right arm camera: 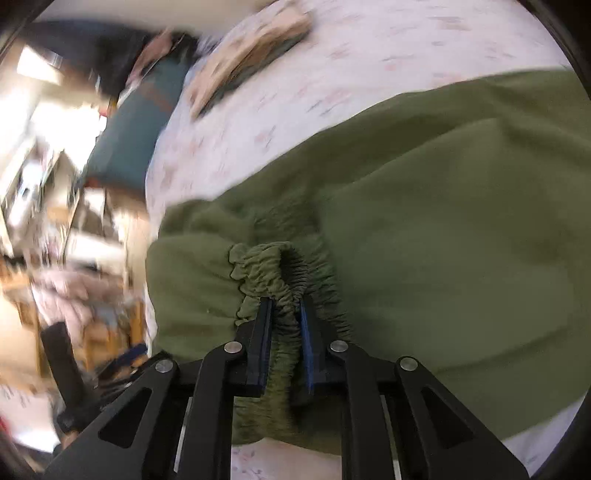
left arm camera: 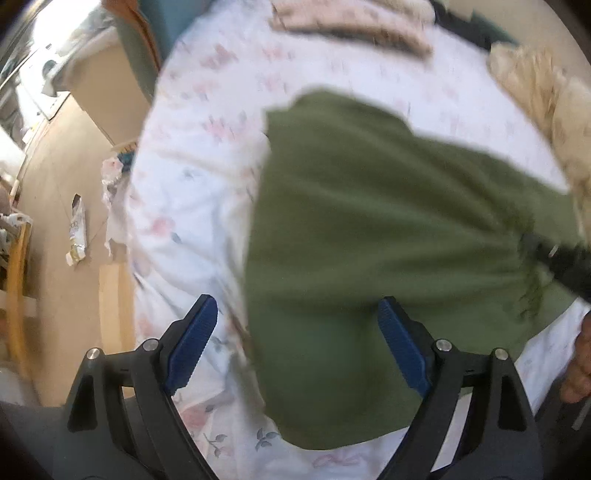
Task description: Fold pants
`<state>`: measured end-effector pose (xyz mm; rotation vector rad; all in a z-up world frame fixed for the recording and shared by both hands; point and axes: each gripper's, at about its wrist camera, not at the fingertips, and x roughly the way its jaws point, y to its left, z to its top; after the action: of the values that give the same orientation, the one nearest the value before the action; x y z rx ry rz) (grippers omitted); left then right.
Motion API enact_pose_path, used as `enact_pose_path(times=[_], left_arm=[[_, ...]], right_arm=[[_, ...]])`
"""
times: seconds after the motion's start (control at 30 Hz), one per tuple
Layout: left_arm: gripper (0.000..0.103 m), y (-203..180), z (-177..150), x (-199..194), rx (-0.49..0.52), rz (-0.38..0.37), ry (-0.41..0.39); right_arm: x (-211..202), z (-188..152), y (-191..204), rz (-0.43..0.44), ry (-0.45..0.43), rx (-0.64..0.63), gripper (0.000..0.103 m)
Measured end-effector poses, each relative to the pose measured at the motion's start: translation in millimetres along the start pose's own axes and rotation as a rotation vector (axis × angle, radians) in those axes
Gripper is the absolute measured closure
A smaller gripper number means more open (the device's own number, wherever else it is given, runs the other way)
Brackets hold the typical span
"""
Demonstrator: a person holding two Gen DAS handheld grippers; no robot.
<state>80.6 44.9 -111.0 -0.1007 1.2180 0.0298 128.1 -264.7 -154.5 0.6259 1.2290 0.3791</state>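
Olive green pants [left arm camera: 369, 240] lie spread on a white floral bedsheet [left arm camera: 192, 184]. My left gripper [left arm camera: 295, 314] is open and empty, hovering above the pants' left edge, blue pads apart. In the right wrist view my right gripper [right arm camera: 286, 306] is shut on the pants' gathered elastic waistband [right arm camera: 266, 266], which bunches between the pads. The rest of the pants [right arm camera: 443, 240] stretches away to the right. The right gripper's black body shows at the right edge of the left wrist view [left arm camera: 557, 258].
A beige folded garment [left arm camera: 351, 26] lies at the far side of the bed, also in the right wrist view [right arm camera: 251, 48]. A tan fuzzy blanket [left arm camera: 546, 96] sits at the right. A teal pillow [right arm camera: 133, 140] is off the bed's edge. Floor with clutter [left arm camera: 77, 229] lies left.
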Motion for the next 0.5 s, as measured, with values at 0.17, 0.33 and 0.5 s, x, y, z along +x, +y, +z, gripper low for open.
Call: enact_pose_path(times=[0.17,0.33,0.5], left_arm=[[0.017,34.1,12.4,-26.7,-0.167,0.029,-0.086],[0.017,79.6,16.1,-45.5,-0.334,0.025,-0.132],[0.017,91.6,21.0,-38.2,-0.377,0.02,-0.099]], right_arm=[[19.1,1.8,6.6,-0.153,0.122,-0.069,0.062],[-24.9,13.6,88.1,-0.3,-0.031,-0.396,0.037],[25.0,32.5,165.0,-0.227,0.064,-0.633,0.028]])
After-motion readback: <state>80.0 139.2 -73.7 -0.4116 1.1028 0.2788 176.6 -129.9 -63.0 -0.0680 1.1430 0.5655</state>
